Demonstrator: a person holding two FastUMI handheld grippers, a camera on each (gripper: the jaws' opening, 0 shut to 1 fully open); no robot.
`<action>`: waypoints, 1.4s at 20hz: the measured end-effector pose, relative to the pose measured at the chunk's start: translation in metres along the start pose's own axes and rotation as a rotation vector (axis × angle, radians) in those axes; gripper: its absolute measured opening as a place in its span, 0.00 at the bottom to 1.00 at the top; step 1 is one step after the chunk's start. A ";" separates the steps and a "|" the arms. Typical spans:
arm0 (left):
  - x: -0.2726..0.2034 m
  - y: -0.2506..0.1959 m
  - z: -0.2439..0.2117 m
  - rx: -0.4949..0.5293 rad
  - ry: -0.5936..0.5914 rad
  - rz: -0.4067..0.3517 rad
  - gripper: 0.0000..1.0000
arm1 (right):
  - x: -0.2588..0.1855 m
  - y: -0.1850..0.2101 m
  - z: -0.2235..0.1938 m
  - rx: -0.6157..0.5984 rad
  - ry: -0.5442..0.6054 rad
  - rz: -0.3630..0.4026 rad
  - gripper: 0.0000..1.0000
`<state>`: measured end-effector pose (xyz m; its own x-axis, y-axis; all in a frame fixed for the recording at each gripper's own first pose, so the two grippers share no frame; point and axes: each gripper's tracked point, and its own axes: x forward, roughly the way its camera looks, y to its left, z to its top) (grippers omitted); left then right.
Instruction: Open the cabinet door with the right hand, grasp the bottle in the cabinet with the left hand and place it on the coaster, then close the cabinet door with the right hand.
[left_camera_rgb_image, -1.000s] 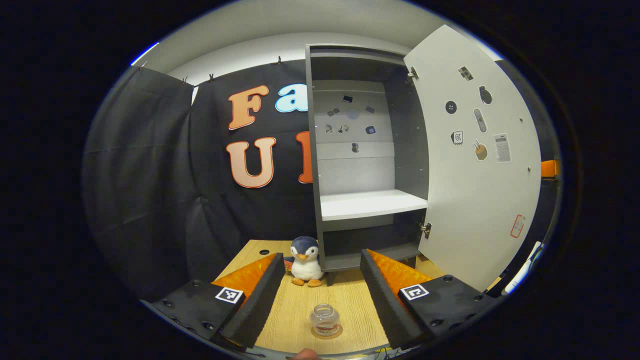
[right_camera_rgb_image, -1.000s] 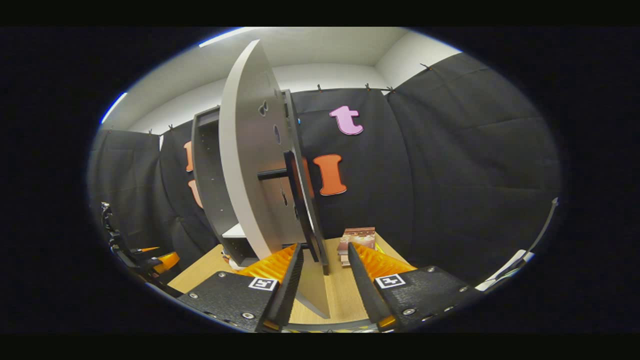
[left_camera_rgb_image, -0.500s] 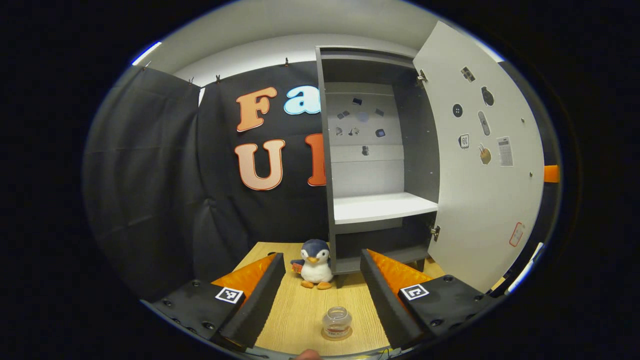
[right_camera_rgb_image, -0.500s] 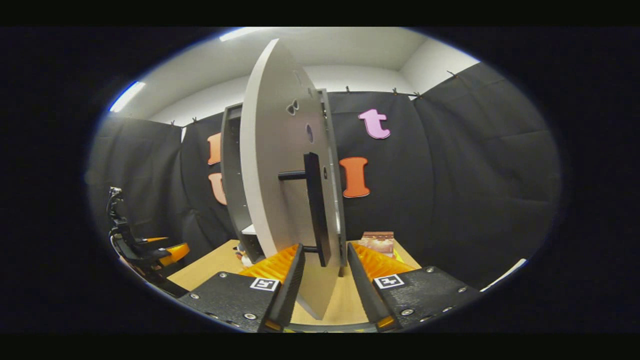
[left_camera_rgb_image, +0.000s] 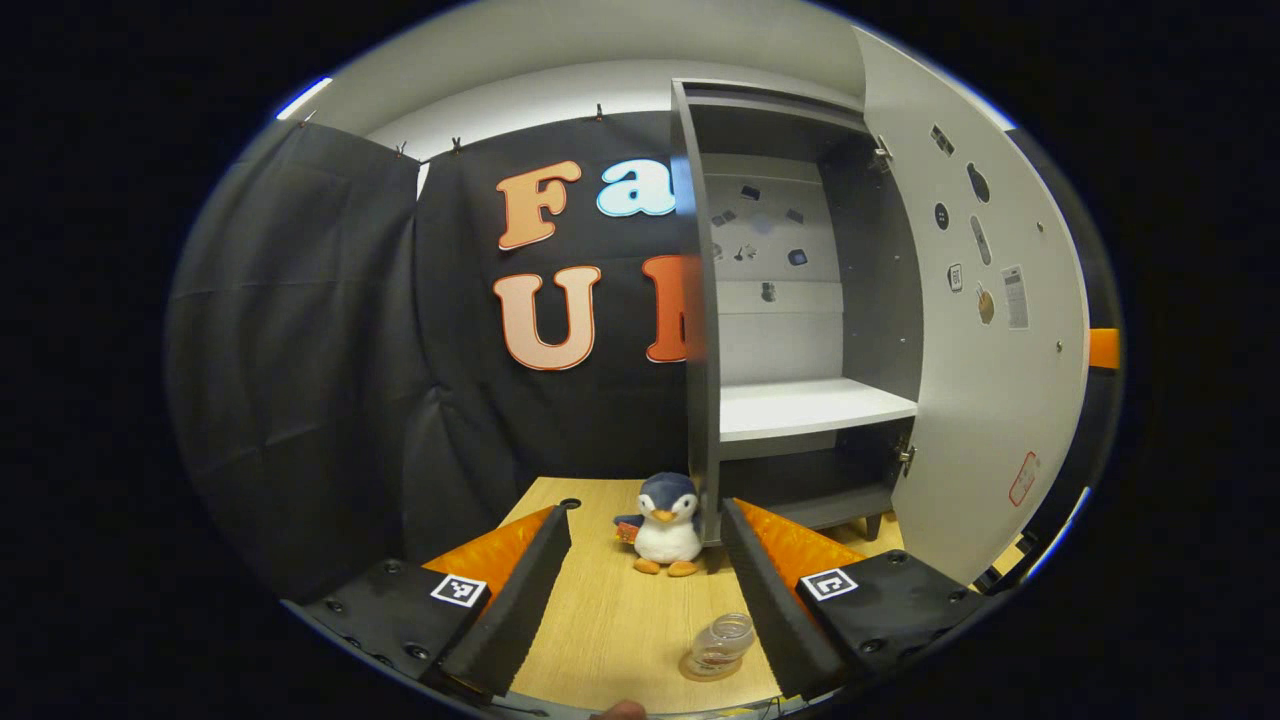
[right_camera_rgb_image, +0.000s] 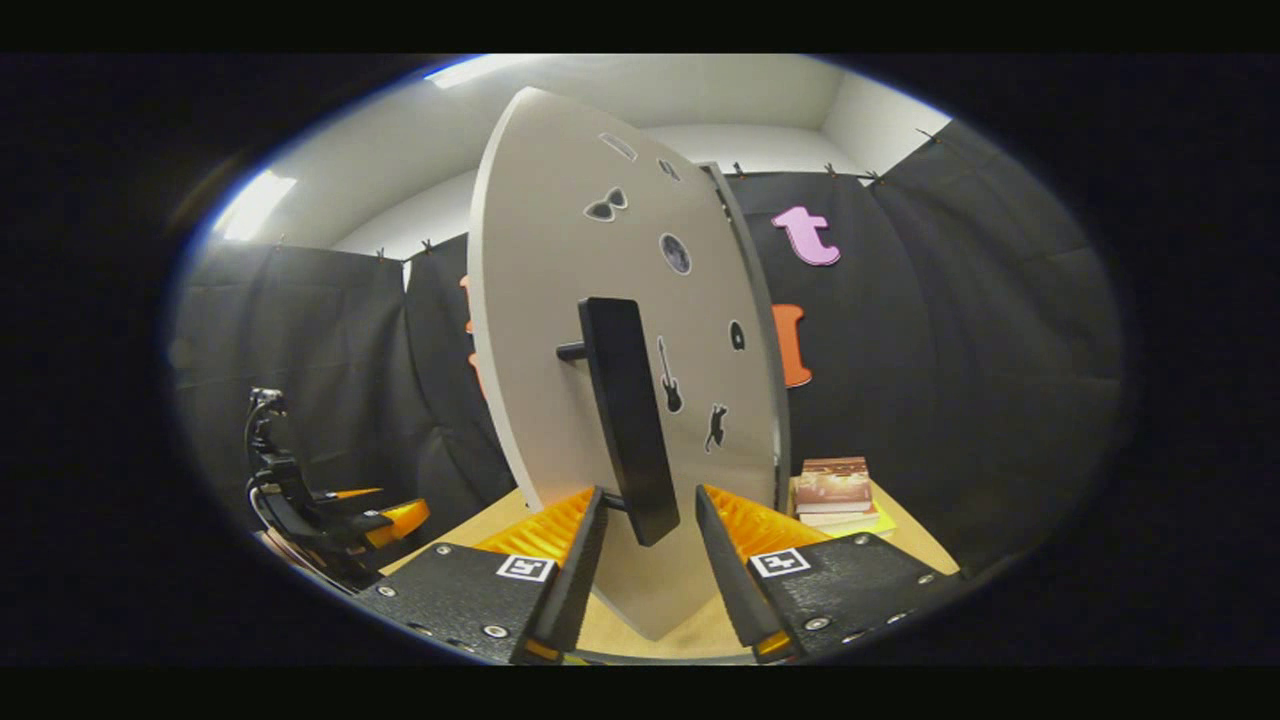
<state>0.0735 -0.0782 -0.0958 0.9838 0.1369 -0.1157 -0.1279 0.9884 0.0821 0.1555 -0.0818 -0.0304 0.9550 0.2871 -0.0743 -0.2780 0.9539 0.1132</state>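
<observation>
Closest in, the left gripper (left_camera_rgb_image: 640, 600) hangs over the table (left_camera_rgb_image: 610, 620) with its fingers spread wide, nothing between them. The bottle (left_camera_rgb_image: 720, 645) sits on the coaster (left_camera_rgb_image: 695, 672), right by the inner edge of the right-hand finger, low in the left gripper view. Past that, a plush penguin (left_camera_rgb_image: 664, 522) stands by the cabinet (left_camera_rgb_image: 800, 300). The right gripper (right_camera_rgb_image: 645, 540) is parted around the door handle (right_camera_rgb_image: 625, 420), not squeezing it as far as I can tell, cabinet door (right_camera_rgb_image: 560, 330) partly open.
</observation>
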 end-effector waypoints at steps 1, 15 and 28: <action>0.003 0.008 -0.001 -0.002 0.003 0.008 0.99 | 0.009 0.009 -0.001 0.006 0.002 0.011 0.58; 0.080 0.106 -0.005 -0.065 0.014 0.084 0.98 | 0.133 0.089 -0.008 -0.054 -0.033 0.040 0.61; 0.137 0.106 -0.001 -0.134 -0.005 -0.016 0.98 | 0.190 0.084 -0.018 -0.086 -0.079 -0.062 0.70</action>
<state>0.1949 0.0455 -0.1039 0.9864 0.1213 -0.1110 -0.1277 0.9904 -0.0526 0.3117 0.0545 -0.0531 0.9749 0.2224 -0.0004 -0.2224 0.9746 0.0256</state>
